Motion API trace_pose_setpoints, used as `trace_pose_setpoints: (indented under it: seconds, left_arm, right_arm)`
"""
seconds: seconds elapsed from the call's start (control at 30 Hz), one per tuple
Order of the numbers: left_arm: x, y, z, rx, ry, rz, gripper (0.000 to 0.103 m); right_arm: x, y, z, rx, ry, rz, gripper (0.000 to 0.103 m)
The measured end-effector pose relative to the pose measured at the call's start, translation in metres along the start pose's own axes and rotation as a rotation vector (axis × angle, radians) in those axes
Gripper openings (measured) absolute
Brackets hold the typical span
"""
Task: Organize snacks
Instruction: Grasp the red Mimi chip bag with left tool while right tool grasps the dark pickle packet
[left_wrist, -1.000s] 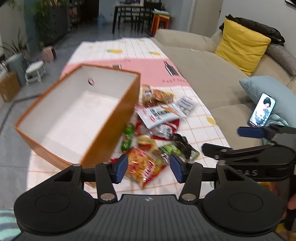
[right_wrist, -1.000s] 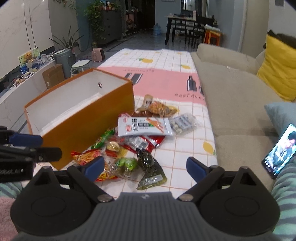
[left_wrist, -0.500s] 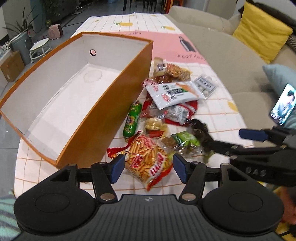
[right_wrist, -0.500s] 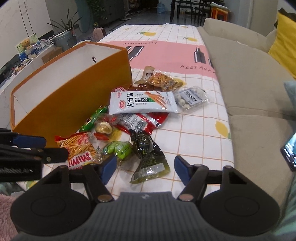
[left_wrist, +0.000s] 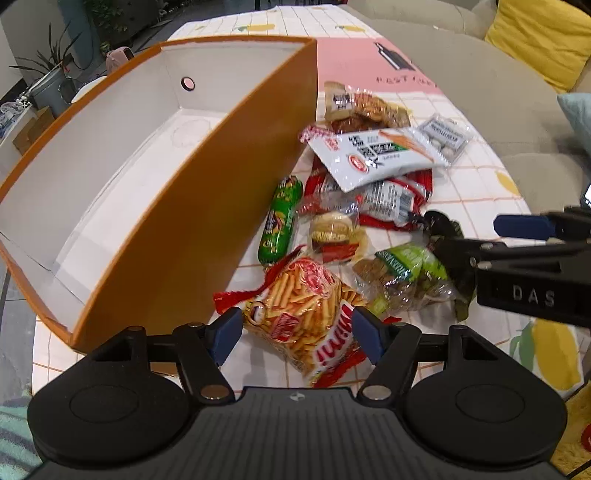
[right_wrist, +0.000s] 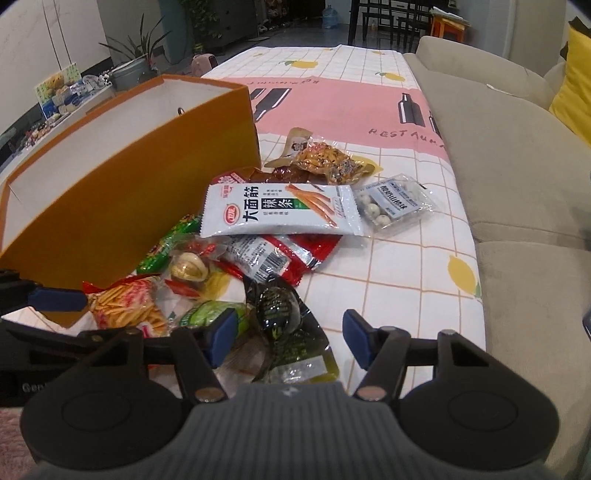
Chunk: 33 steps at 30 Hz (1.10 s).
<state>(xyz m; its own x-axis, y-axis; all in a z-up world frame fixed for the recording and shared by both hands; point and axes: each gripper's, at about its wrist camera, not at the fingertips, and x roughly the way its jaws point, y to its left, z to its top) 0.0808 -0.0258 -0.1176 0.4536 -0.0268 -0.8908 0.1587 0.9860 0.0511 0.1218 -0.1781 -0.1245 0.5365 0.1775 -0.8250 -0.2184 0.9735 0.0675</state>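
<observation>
A pile of snack packets lies on the checked tablecloth (left_wrist: 476, 177) beside an open orange box (left_wrist: 184, 221) with a white, bare inside. My left gripper (left_wrist: 297, 332) hangs low over a fries-print bag (left_wrist: 303, 302); its jaws are opening, with the bag between them and the pads clear of it. My right gripper (right_wrist: 288, 336) straddles a dark green packet (right_wrist: 277, 306); its jaws are closing and the pads stand apart from it. A white packet (right_wrist: 280, 210) tops the pile, and a green sausage stick (left_wrist: 279, 225) lies by the box wall.
The orange box (right_wrist: 129, 206) stands left of the pile. A beige sofa (right_wrist: 517, 147) with a yellow cushion (left_wrist: 535, 37) runs along the right edge of the table. Bare cloth shows right of the pile (right_wrist: 406, 266). Plants and chairs stand far behind.
Both grippers have come down closer to the snack pile. The left jaws have spread wider around the fries-print bag, and the right jaws have narrowed over the dark green packet.
</observation>
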Motion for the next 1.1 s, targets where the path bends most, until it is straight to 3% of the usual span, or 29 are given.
trace_pose_setpoints:
  seconds: [0.4,0.53,0.67,0.93,1.1]
  left_arm:
    - [0.021,-0.007,0.002,0.038,0.044,0.011,0.084]
    - [0.026,-0.007,0.002,0.045,0.044,0.011,0.085]
    - [0.027,-0.008,0.001,0.051,0.038,0.008,0.085]
    - [0.018,-0.007,-0.001,0.058,-0.003,-0.016,0.059]
    - [0.011,-0.004,-0.001,0.046,-0.030,-0.025,0.054]
  right_arm:
    - [0.024,0.001,0.001,-0.005,0.026,0.003,0.059]
    - [0.028,0.001,0.001,-0.002,0.041,0.012,0.044]
    - [0.030,0.002,-0.001,0.000,0.056,0.011,0.037]
    - [0.026,0.001,-0.001,0.001,0.044,0.011,0.035]
    - [0.021,0.003,-0.001,-0.017,0.025,0.001,0.035]
